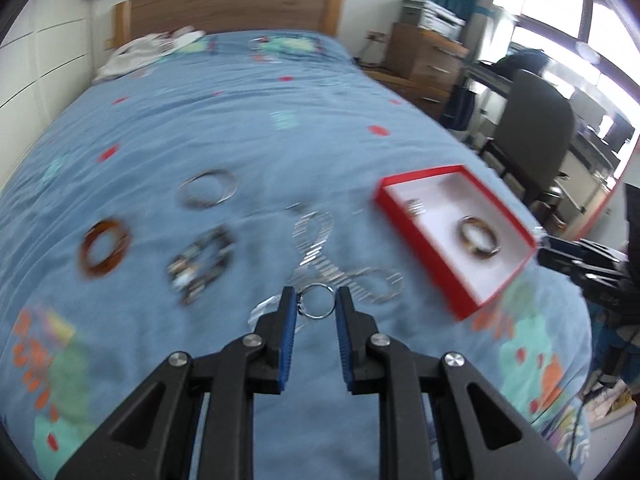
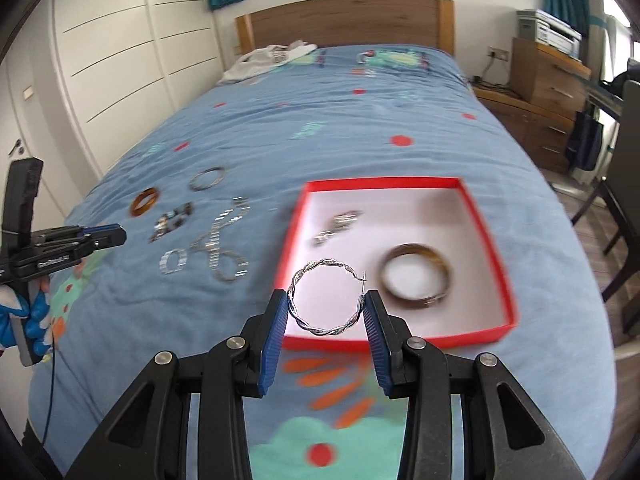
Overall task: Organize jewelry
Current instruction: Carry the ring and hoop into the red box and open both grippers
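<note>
1. Where the right tongs reach out, they hold a twisted silver hoop between the two blue pads. The hoop faces the camera like an open circle, with its little clasp up at the top right. It hangs over the near edge of the red box.
2. While the left tongs are close together, they pinch a small silver ring that also faces the camera.
3. Just past the small ring, shiny silver jewelry lies flat on the blue bed. It is blurry, so its shape is hard to tell.
4. To the left lie a dark beaded bracelet and an orange-brown bangle, near each other but apart.
5. Farther back lies a thin silver bangle, flat on the bed.
6. Inside the red box lies a brown bangle, flat on the white bottom. Behind it sits a small silver piece, too blurry to name.
7. At the far end stands a wooden headboard, with white cloth beside it.
</note>
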